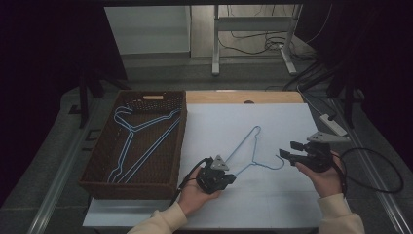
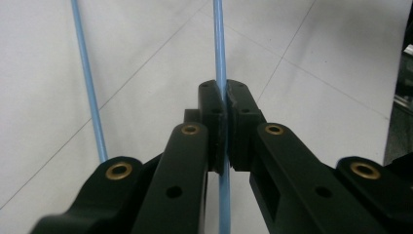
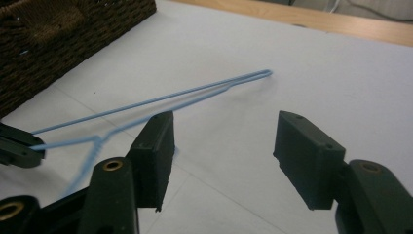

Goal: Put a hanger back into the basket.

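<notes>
No legible markings found.

You will find no readable text, label, brand, number or sign on any surface in the three views. The dark brown woven wicker basket [image 1: 100, 161] bears a pale patch at its far rim, too small and dim to tell whether it is a label or a handle cut-out. The thin light blue wire hanger [image 1: 248, 146] carries no print, nor do the black jaws and brass-coloured rivets seen in the two gripper views. The white table sheet [image 1: 253, 204] shows only faint crease lines, not writing.
</notes>
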`<state>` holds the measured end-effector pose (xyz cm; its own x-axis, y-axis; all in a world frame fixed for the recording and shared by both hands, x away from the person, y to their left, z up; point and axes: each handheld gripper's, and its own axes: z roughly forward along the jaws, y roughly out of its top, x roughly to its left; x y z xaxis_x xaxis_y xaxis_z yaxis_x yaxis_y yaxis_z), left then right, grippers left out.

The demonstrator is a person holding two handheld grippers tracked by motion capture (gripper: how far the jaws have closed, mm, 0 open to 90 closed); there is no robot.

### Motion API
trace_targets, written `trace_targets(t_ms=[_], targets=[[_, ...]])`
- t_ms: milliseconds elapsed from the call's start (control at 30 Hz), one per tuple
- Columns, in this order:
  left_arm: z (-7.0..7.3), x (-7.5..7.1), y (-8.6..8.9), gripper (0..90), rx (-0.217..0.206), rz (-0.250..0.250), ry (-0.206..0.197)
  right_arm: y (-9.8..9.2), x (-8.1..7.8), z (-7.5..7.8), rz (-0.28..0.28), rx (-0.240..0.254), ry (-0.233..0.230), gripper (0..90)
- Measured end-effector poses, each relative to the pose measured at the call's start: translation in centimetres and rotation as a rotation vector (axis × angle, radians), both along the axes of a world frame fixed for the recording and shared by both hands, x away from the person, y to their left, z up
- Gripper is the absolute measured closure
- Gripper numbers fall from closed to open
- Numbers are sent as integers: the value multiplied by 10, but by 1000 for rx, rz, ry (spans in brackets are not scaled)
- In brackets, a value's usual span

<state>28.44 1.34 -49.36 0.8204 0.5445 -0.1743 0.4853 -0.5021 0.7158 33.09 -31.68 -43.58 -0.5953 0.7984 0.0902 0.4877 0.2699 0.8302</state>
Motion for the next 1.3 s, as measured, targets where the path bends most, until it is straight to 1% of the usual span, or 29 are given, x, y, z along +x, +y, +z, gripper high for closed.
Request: trace_targets(t_ms=[100, 133, 233, 300, 333, 367, 400, 467, 500, 567, 633, 667, 700, 733, 833, 867, 900, 933, 1033, 1100, 1167, 1300], targets=[[4, -1, 6, 873, -19, 12, -1, -4, -2, -4, -7, 5, -14, 368], [5, -1, 8, 873, -27, 16, -2, -5, -3, -6, -9, 3, -24, 362], [11, -2, 14, 873, -53, 28, -7, -6, -5, -9, -9, -4, -32, 345], [13, -3, 16, 873, -58, 28, -13, -6, -6, -10, -10, -6, -32, 345], [17, -4, 19, 873, -71, 33, -16, -6, -7, -14, -10, -15, -30, 338], [17, -4, 19, 874, -71, 33, -16, -5, -7, -15, -7, -18, -27, 338], [21, -5, 23, 874, -89, 38, -18, -5, -8, -17, -3, -24, -26, 338], [22, -6, 25, 874, -92, 38, -20, -4, -9, -20, 4, -37, -27, 337], [26, -7, 28, 874, -108, 44, -26, -4, -9, -22, 9, -38, -29, 337], [29, -7, 30, 874, -113, 45, -27, -3, -9, -23, 11, -39, -28, 336], [36, -8, 35, 874, -133, 48, -34, -3, -10, -26, 17, -43, -31, 334], [37, -9, 36, 874, -134, 47, -35, -3, -10, -26, 18, -43, -31, 333], [40, -9, 38, 874, -148, 49, -36, -3, -10, -26, 18, -43, -30, 333], [40, -9, 38, 874, -148, 49, -36, -2, -11, -27, 18, -48, -32, 333], [48, -10, 46, 874, -171, 53, -41, -1, -11, -29, 21, -52, -33, 333], [51, -11, 49, 874, -187, 59, -42, -1, -11, -30, 25, -54, -34, 333], [51, -11, 49, 874, -187, 59, -42, 0, -12, -30, 26, -56, -29, 332], [56, -11, 55, 874, -208, 63, -42, 1, -12, -31, 26, -58, -27, 332], [65, -12, 64, 874, -241, 69, -45, 2, -12, -33, 32, -69, -21, 331], [72, -12, 72, 874, -274, 69, -46, 3, -12, -34, 33, -76, -21, 330], [78, -13, 80, 874, -291, 63, -49, 3, -11, -35, 33, -81, -19, 330], [90, -12, 97, 874, -319, 71, -56, 5, -11, -36, 38, -87, -15, 330]])
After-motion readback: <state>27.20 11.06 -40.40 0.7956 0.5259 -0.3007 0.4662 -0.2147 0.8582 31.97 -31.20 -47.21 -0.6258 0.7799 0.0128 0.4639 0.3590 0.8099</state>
